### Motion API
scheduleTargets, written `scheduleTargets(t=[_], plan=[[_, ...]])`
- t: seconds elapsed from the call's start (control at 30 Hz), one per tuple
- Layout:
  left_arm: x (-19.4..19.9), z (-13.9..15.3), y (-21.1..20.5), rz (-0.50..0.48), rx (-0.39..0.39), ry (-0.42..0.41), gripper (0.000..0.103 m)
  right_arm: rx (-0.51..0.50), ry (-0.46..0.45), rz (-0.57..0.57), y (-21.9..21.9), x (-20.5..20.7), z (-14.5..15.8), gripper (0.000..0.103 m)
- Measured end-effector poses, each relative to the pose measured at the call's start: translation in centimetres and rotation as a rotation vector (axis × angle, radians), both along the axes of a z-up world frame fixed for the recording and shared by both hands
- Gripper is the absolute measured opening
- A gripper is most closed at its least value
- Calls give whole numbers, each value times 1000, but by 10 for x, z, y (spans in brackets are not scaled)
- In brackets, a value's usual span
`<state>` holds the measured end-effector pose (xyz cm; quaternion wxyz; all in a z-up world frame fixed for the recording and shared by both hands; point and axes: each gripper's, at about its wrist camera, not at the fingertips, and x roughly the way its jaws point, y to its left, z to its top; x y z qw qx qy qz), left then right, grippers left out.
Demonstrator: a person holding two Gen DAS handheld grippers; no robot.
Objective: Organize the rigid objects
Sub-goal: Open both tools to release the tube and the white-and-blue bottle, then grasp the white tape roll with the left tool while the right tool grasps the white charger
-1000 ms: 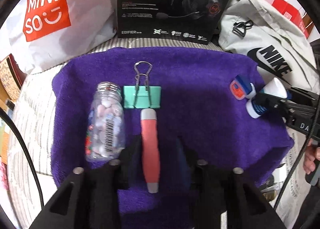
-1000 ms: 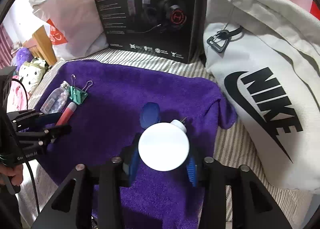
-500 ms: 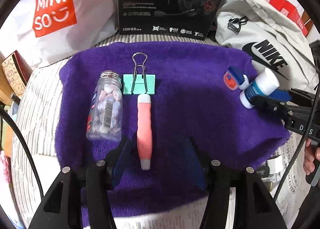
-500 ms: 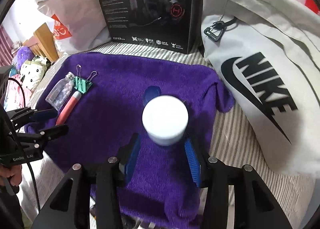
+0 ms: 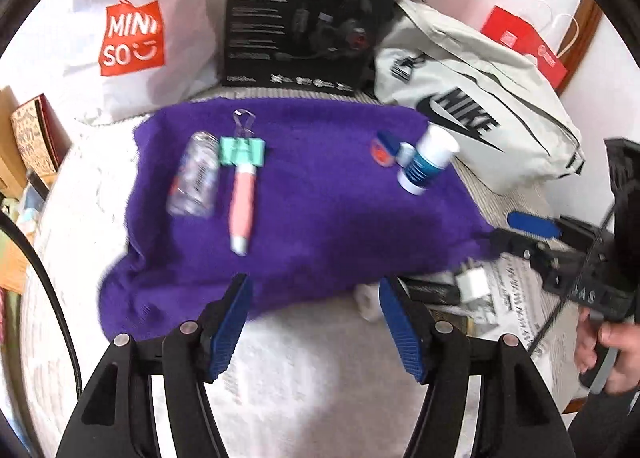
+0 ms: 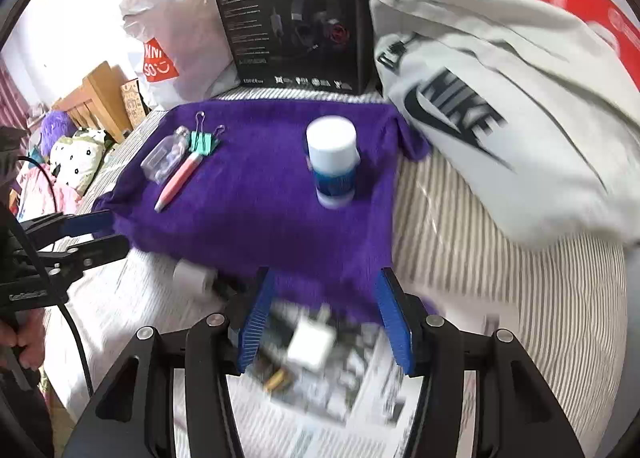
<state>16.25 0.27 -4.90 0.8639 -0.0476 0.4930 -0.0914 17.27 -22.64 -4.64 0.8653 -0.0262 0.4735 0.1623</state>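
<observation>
A purple towel [image 5: 312, 194] [image 6: 260, 178] lies on the bed. On its left side lie a clear bottle [image 5: 194, 178] [image 6: 164, 154], a green binder clip [image 5: 242, 150] [image 6: 204, 142] and a pink pen [image 5: 244, 206] [image 6: 180, 178]. On its right side a white-capped blue bottle [image 5: 426, 158] [image 6: 332, 158] stands upright beside a small blue and red item [image 5: 382, 148]. My left gripper [image 5: 314, 322] is open and empty, off the towel's near edge. My right gripper [image 6: 326, 326] is also open and empty, near the towel's front edge.
A black headset box [image 5: 308, 14] [image 6: 296, 18], a white Miniso bag [image 5: 136, 34] and a grey Nike bag [image 5: 476, 110] [image 6: 500, 110] stand behind the towel. A newspaper [image 6: 360, 398], a white charger plug [image 6: 310, 346] and a white roll [image 6: 192, 278] lie in front.
Both grippers have pulled back from the towel. The right one has let go of the white-capped bottle, which now stands on the towel. The pink pen stays where the left one left it.
</observation>
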Motion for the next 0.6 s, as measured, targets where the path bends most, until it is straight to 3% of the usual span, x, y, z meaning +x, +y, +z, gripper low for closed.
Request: scheduleTargets(t=[0.17, 0.27, 0.6], plan=[[-6, -21, -37, -28, 41, 34, 64, 28, 32, -27, -18, -36, -10, 54], [-3, -33, -48, -17, 28, 62, 64, 45, 51, -46, -31, -54, -17, 54], [12, -56, -62, 39, 103, 91, 64, 99, 110, -72, -44, -69, -42, 54]])
